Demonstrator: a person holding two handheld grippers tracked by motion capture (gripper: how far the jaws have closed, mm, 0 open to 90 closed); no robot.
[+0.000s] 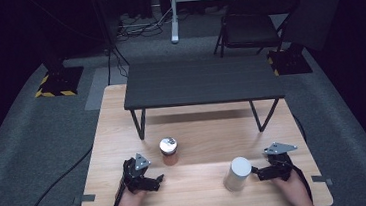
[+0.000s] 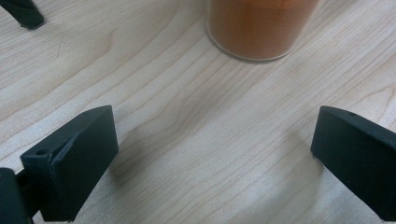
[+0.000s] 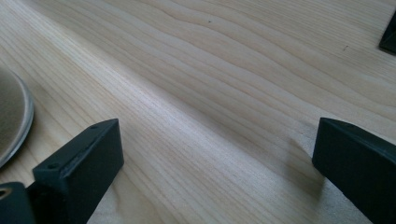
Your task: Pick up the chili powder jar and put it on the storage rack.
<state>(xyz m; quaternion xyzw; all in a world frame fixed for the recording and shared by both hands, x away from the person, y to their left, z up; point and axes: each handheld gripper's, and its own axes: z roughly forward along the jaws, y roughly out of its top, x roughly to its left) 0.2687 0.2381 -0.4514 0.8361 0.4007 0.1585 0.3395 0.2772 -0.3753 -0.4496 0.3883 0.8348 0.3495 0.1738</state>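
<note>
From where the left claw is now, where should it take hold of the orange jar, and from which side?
Grip the orange jar across its round glass body below the lid, coming level from the person's side. It stands upright, and the open left claw already faces it in the left gripper view.

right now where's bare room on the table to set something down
Most free: the wooden table strip between the left hand-held gripper and the white cylinder, and the stretch right of the orange jar toward the black shelf leg. Both gripper views show bare wood between open jaws. Crowded: around the jar, and between the cylinder and the right hand-held gripper.
</note>
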